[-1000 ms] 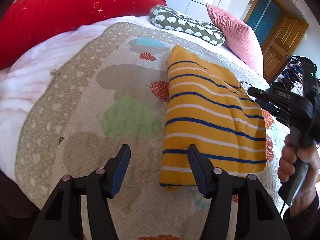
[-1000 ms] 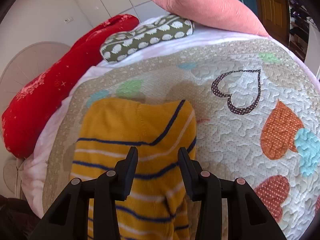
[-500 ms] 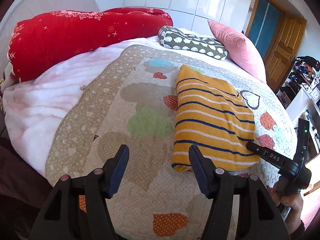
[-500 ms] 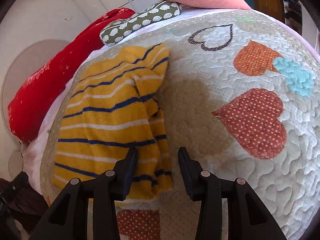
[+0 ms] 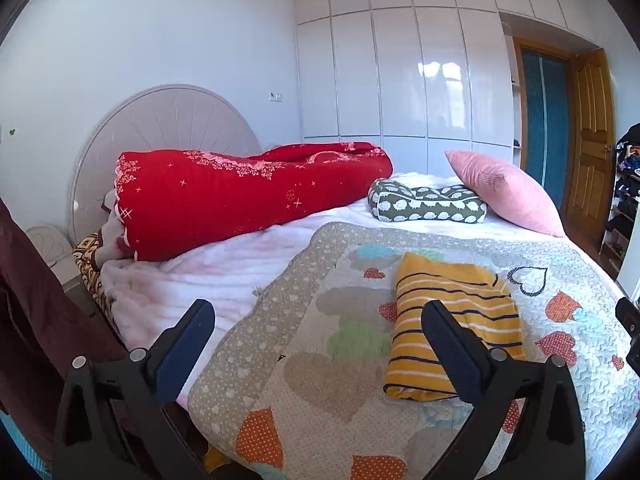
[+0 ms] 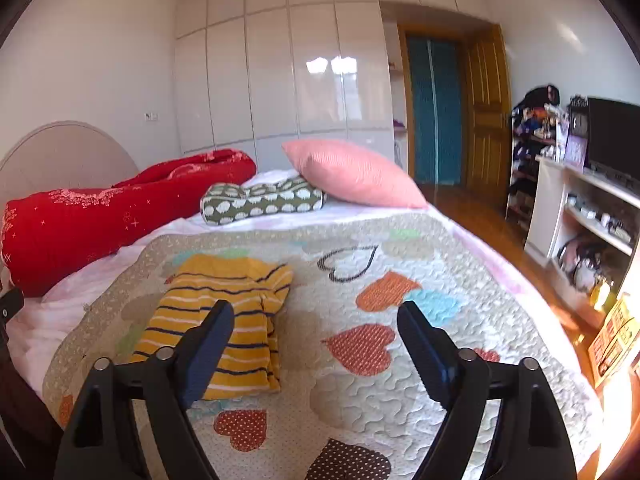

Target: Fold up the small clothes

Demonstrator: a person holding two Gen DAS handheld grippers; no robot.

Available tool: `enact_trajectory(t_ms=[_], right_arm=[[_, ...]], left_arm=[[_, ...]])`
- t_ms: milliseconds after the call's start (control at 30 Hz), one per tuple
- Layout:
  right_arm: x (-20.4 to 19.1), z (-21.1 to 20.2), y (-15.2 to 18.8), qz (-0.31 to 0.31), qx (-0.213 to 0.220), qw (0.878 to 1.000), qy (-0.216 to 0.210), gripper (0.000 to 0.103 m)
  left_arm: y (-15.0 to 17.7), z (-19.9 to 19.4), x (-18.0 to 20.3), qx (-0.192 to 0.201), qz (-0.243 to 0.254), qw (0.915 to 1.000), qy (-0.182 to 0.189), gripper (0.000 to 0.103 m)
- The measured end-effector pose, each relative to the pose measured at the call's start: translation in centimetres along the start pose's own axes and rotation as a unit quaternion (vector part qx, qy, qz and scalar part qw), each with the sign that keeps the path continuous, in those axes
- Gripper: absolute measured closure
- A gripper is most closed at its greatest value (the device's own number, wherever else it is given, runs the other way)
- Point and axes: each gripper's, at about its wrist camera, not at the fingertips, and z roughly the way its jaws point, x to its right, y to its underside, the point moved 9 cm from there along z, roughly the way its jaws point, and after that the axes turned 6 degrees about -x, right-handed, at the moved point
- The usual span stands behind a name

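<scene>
A yellow garment with blue and white stripes lies folded into a rectangle on the heart-patterned quilt. It also shows in the right wrist view. My left gripper is open and empty, held above the near edge of the bed, left of the garment. My right gripper is open and empty, held above the quilt, to the right of the garment. Neither gripper touches the cloth.
A rolled red duvet, a green patterned pillow and a pink cushion lie at the head of the bed. White wardrobes and a wooden door stand behind. A shelf unit with a screen is at right.
Both grippers have pulled back and up from the folded garment and opened wider. The views now take in the whole bed and room. The garment lies still.
</scene>
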Motion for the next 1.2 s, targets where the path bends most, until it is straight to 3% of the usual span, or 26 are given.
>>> enact_trajectory(t_ms=[100,233,400,467,567,633,733,1200], right_arm=[[-0.8,-2.5,-0.3,-0.021,0.030,0.999,0.018,0.000],[-1.0,-4.3,0.3,-0.046,0.060,0.995,0.068,0.000],[-0.4,-5.6,0.6,-0.034,0.082,0.994,0.058,0.000],[0.0,-4.3,1.4,-0.019,0.041,0.997,0.057,0.000],[-0.1,0.2,4.5,-0.032,-0.115,0.991,0.053,0.001],[0.2,1.7,6.4,-0.026,-0.150,0.986,0.064,0.001],[-0.3,2.4,8.8,-0.005,-0.183,0.982,0.042,0.001],[-4.8,0.6,8.3,-0.078,-0.139,0.987,0.031,0.001]], left_arm=[[0.7,-0.6,0.3,-0.016,0.002,0.9997,0.015,0.000],[2.8,-0.6,0.4,-0.040,0.008,0.9990,0.017,0.000],[4.8,-0.4,1.3,-0.052,0.026,0.9982,0.014,0.000],[5.2,-0.6,1.9,-0.058,0.034,0.9973,0.028,0.000],[5.9,-0.3,2.7,-0.074,0.035,0.9955,0.048,0.000],[6.8,0.2,3.2,-0.089,0.045,0.9935,0.054,0.000],[8.2,0.8,3.8,-0.111,0.055,0.9904,0.062,0.000],[9.8,0.9,4.4,-0.146,0.045,0.9835,0.097,0.000]])
